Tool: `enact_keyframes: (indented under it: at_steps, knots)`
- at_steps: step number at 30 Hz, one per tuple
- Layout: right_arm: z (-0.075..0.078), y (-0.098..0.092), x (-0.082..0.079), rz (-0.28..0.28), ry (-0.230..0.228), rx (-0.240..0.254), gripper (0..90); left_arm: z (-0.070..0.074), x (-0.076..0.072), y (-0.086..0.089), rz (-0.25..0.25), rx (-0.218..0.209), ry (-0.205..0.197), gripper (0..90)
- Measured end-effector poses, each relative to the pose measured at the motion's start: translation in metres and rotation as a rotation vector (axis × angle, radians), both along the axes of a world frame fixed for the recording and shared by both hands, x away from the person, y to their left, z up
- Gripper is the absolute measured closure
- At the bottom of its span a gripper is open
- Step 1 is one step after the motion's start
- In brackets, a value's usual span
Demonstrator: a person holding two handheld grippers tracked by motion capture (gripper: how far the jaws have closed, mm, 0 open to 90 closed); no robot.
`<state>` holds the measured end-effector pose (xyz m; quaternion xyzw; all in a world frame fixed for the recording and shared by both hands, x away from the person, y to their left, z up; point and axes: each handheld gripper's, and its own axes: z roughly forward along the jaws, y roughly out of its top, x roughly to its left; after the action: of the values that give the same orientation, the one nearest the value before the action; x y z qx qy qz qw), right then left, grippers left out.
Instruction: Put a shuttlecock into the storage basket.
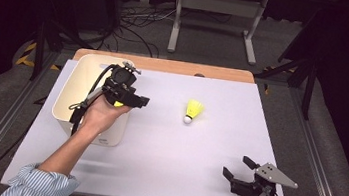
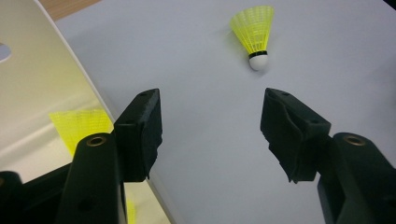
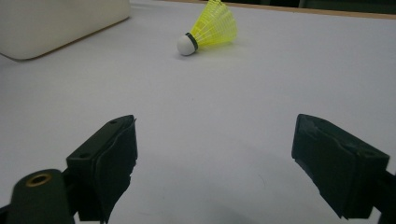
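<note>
Shuttlecock (yellow, cork-tipped) lies mid-table on the white sheet; left gripper hovers at the bin's rim, jaws apart and empty; right gripper gapes wide, empty.

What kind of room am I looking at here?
Probably a lab or test workshop: a white-covered table on a metal frame, loose cables on the carpet behind it, and dark curtains around the work area.

Left gripper jaws apart, nothing between them. Yellow shuttlecock lying on white table ahead, white tip toward camera. Cream bin at left, second shuttlecock inside.
</note>
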<state>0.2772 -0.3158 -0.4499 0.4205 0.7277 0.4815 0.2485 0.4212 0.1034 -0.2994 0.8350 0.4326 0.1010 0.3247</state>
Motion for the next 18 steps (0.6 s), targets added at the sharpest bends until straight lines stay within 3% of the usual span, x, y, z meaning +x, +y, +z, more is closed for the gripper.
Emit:
enact_keyframes:
  at_steps: [18]
  knots:
    - [0.000, 0.000, 0.000, 0.015, -0.004, -0.004, 14.5, -0.012, -0.007, -0.020, -0.035, 0.002, -0.008, 37.8]
